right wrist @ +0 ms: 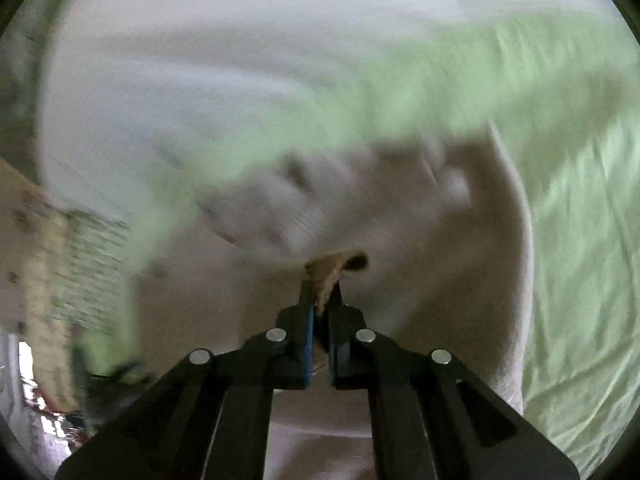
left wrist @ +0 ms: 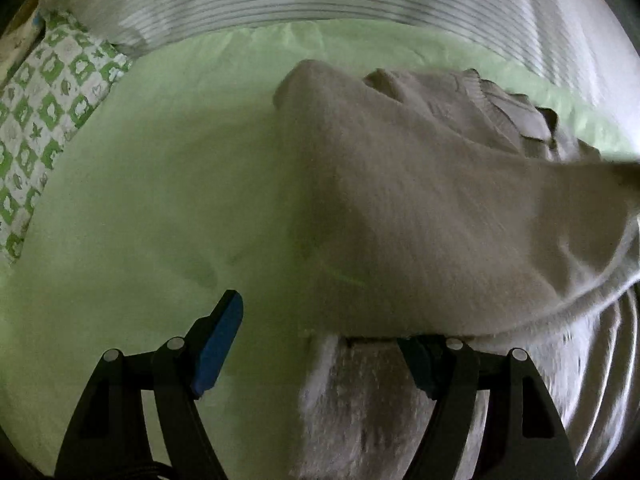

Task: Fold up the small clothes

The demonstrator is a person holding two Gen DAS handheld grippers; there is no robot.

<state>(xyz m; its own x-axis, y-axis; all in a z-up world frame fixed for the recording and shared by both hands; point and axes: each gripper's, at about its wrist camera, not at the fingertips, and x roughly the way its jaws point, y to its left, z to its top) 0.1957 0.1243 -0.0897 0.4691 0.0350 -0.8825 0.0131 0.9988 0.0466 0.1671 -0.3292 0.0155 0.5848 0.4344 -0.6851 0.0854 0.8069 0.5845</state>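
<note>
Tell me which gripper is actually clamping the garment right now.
The right gripper: its jaws are shut on the beige garment. The left gripper is wide open.

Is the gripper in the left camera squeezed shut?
No, the left gripper is wide open, one blue pad over the green sheet and the other under the beige garment.

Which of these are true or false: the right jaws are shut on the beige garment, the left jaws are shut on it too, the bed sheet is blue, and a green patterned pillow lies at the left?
1. The right gripper is shut on the beige garment. True.
2. The left gripper is shut on it too. False: its jaws stand wide open.
3. The bed sheet is blue. False: it is light green.
4. A green patterned pillow lies at the left. True.
</note>
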